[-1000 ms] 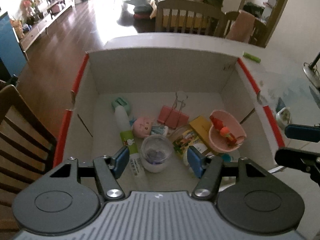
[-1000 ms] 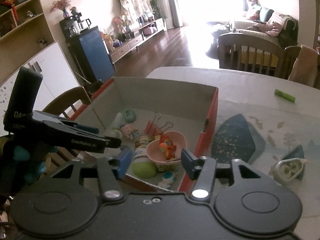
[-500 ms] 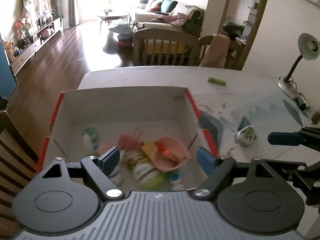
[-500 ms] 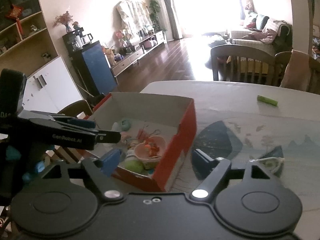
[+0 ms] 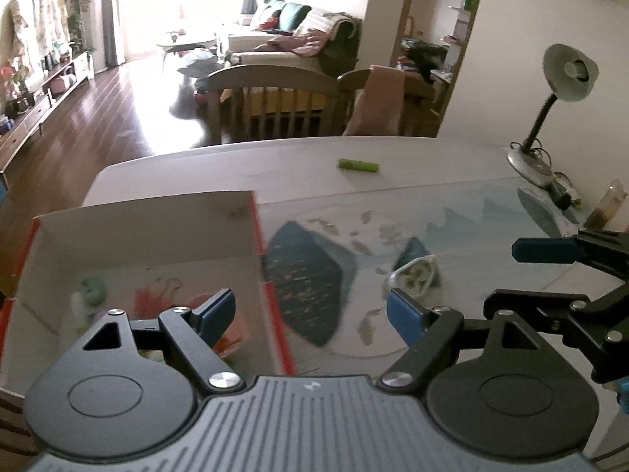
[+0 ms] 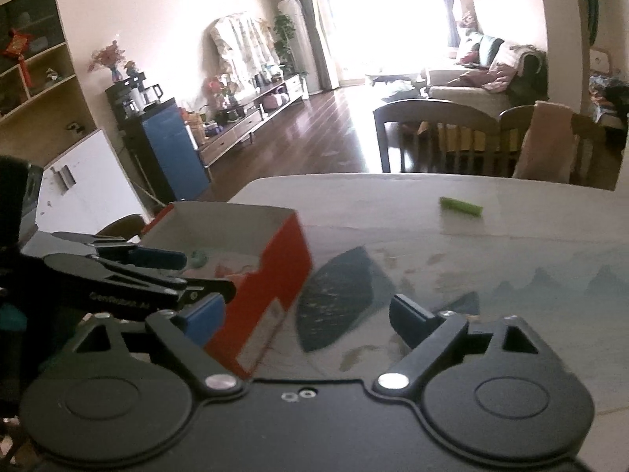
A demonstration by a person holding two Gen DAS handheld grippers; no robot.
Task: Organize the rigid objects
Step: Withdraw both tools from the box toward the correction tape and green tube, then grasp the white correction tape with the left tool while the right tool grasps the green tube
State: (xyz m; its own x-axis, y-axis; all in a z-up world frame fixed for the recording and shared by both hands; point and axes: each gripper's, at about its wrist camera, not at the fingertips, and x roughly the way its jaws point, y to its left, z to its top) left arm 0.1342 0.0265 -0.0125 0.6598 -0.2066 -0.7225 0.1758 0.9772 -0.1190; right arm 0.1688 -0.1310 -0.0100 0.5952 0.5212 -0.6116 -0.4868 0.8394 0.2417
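At far left sits the red-sided box [image 5: 157, 236], its white inside holding a blurred heap of small things, a pale green piece [image 5: 92, 291] and something pink among them; the box stands on the table [image 5: 432, 165] and fills the left part of the left wrist view. The left gripper [image 5: 310, 310] hangs over the box's right wall, its jaws wide and empty, having just been opening with nothing between them; one blue pad is over the box, the other over the patterned mat [image 5: 310, 275]. Further right, just ahead of that right-hand pad, lies a small whitish object [image 5: 414, 275] on the mat's edge; its make is too blurred to tell. Beyond it, well apart toward the far side of the table, lies a green stick [image 5: 358, 165], its long axis running across the view, crosswise to both grippers' fingers. At the right, the right gripper [image 6: 306, 314] is also spread wide and empty, its jaws having just been opening, aimed at the mat between box and stick. The left fingers look nearer the whitish object; the right gripper looks better placed for the stick [image 6: 460, 206], though I judge either reach is still long.
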